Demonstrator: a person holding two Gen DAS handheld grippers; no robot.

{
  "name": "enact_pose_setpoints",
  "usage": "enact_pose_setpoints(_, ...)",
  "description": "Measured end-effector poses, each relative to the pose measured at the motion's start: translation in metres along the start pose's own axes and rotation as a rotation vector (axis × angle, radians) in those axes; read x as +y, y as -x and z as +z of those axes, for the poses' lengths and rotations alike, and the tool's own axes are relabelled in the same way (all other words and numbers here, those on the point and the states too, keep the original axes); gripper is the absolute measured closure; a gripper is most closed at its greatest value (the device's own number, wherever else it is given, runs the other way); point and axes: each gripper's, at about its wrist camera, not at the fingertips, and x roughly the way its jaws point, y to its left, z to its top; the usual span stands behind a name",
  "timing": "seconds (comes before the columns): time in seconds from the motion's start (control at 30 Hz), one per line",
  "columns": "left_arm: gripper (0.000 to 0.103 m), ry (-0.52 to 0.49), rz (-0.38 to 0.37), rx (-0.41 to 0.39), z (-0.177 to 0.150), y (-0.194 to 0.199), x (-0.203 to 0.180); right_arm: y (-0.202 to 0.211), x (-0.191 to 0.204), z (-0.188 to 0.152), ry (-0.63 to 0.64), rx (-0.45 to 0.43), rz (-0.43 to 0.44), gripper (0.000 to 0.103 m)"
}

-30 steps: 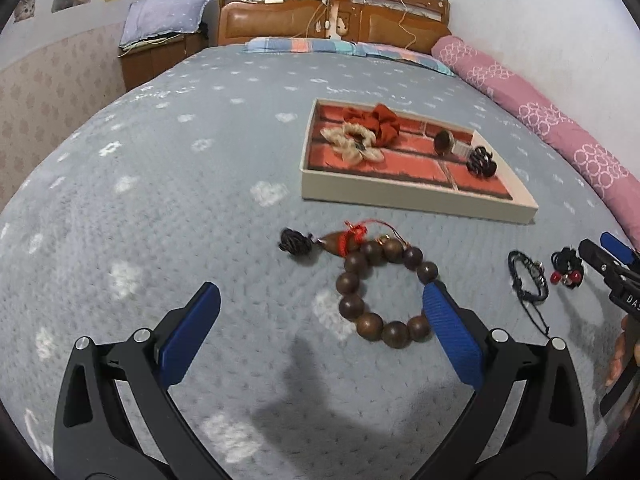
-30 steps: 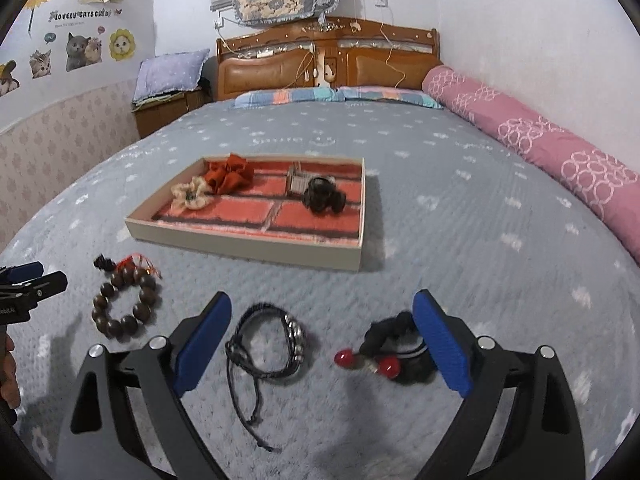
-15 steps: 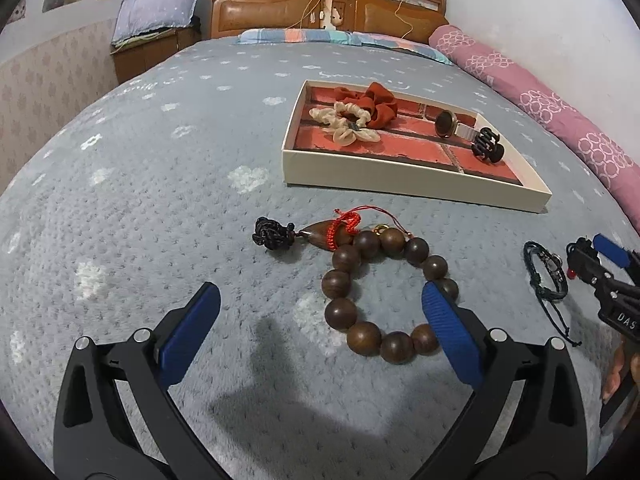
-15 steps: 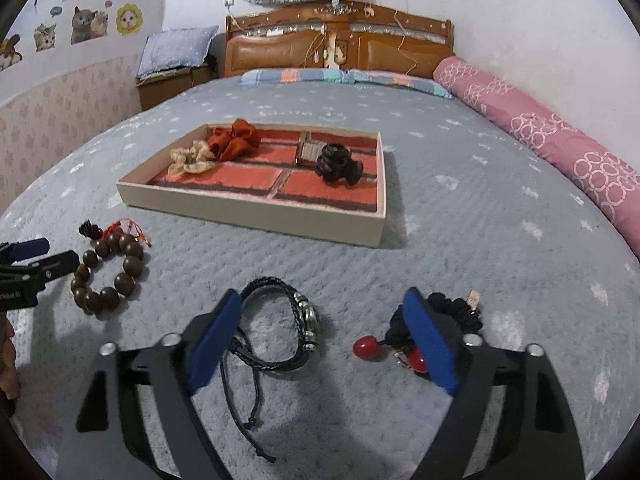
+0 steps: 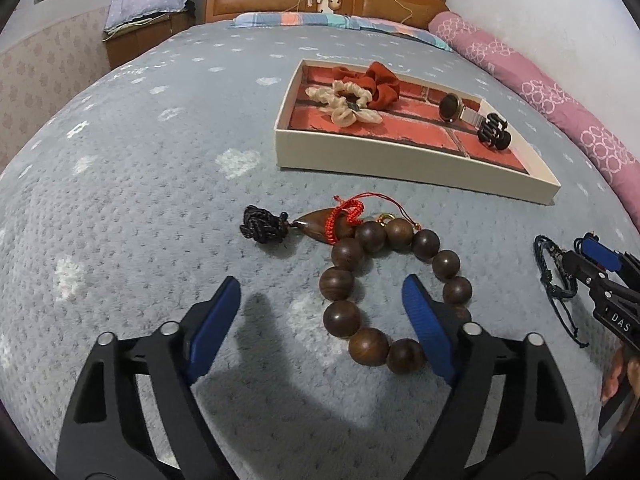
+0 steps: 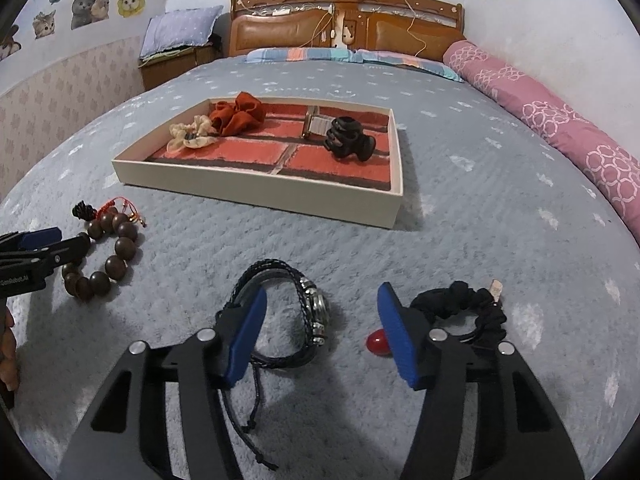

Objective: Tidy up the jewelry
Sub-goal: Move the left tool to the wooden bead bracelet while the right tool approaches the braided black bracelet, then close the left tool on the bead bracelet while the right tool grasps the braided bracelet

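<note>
Both grippers hover low over jewelry lying loose on the blanket (image 5: 120, 184), jaws open and empty.

The left gripper (image 5: 321, 294) straddles part of the bead bracelet (image 5: 394, 292): its left beads lie between the pads, and the right pad (image 5: 426, 330) stands inside the loop. A wooden pendant (image 5: 320, 226) with a red cord lies touching the beads. The right gripper (image 6: 322, 300) sits over the braided bracelet (image 6: 298, 318), whose metal charms lie between the pads. Just right of it lies a black scrunchie (image 6: 468, 308) with a red ball (image 6: 378, 342). Farther back, the tray (image 6: 256, 194) holds two scrunchies (image 6: 224, 124), a watch (image 5: 454, 110) and a claw clip (image 6: 348, 144).
</note>
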Motion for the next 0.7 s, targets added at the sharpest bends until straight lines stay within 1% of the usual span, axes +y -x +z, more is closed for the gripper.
enact_pose_setpoints(0.13,0.035,-0.005,-0.005,0.034,0.001,-0.008,-0.002,-0.008,0.005,0.002,0.022,0.030,-0.009,0.050)
enact_pose_setpoints(0.27,0.036,-0.007,-0.004,0.045,0.001,-0.011,-0.003,-0.020,0.005,0.003,0.014,0.074,-0.012,0.057)
enact_pose_setpoints(0.3,0.036,-0.008,-0.004,0.049,0.002,-0.012,-0.003,-0.022,0.004,0.003,0.010,0.082,-0.011,0.061)
enact_pose_setpoints(0.37,0.037,-0.009,-0.003,0.053,0.002,-0.014,-0.003,-0.026,0.003,0.003,0.005,0.097,-0.007,0.064)
enact_pose_setpoints(0.43,0.044,-0.013,-0.005,0.051,0.003,-0.014,-0.004,-0.027,0.004,0.002,0.011,0.102,-0.010,0.065)
enact_pose_setpoints(0.53,0.048,-0.024,-0.005,0.055,0.003,-0.015,-0.006,-0.028,0.005,0.002,0.011,0.108,-0.006,0.070)
enact_pose_setpoints(0.57,0.049,-0.027,-0.003,0.056,0.003,-0.015,-0.007,-0.027,0.005,0.002,0.011,0.109,0.000,0.074)
enact_pose_setpoints(0.63,0.062,-0.035,-0.007,0.058,0.004,-0.015,-0.007,-0.028,0.004,0.002,0.009,0.109,0.007,0.077)
enact_pose_setpoints(0.67,0.065,-0.039,-0.007,0.058,0.004,-0.015,-0.008,-0.028,0.004,0.003,0.008,0.110,0.011,0.080)
enact_pose_setpoints(0.7,0.072,-0.044,-0.011,0.059,0.004,-0.015,-0.009,-0.027,0.003,0.002,0.004,0.109,0.015,0.083)
